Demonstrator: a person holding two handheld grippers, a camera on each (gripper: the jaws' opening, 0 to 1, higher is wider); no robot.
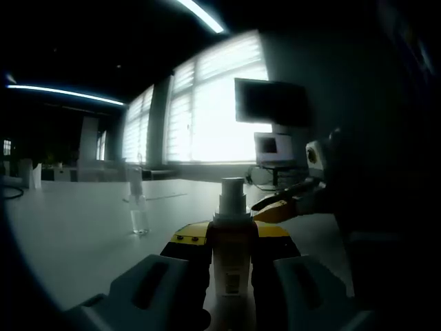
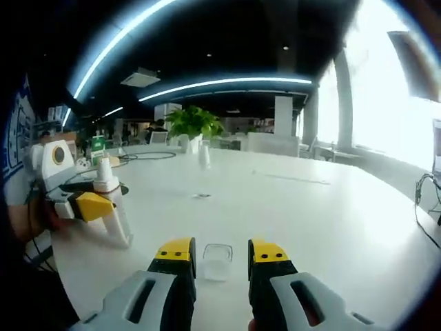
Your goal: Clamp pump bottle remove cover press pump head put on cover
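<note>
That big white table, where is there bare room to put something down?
The white round table lies bare from the right gripper out to the potted green plant. It is crowded beside the left gripper clamping the white pump bottle.

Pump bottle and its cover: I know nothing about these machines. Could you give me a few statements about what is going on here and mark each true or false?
1. The left gripper clamps the pump bottle upright between its jaws. True.
2. The clear cover sits on the pump head. False: the cover stands by itself on the white table, and the pump head is bare.
3. The right gripper squeezes the cover. False: its jaws stand apart, with a gap on either side of the cover.
4. A green plant stands at the far side of the table. True.
</note>
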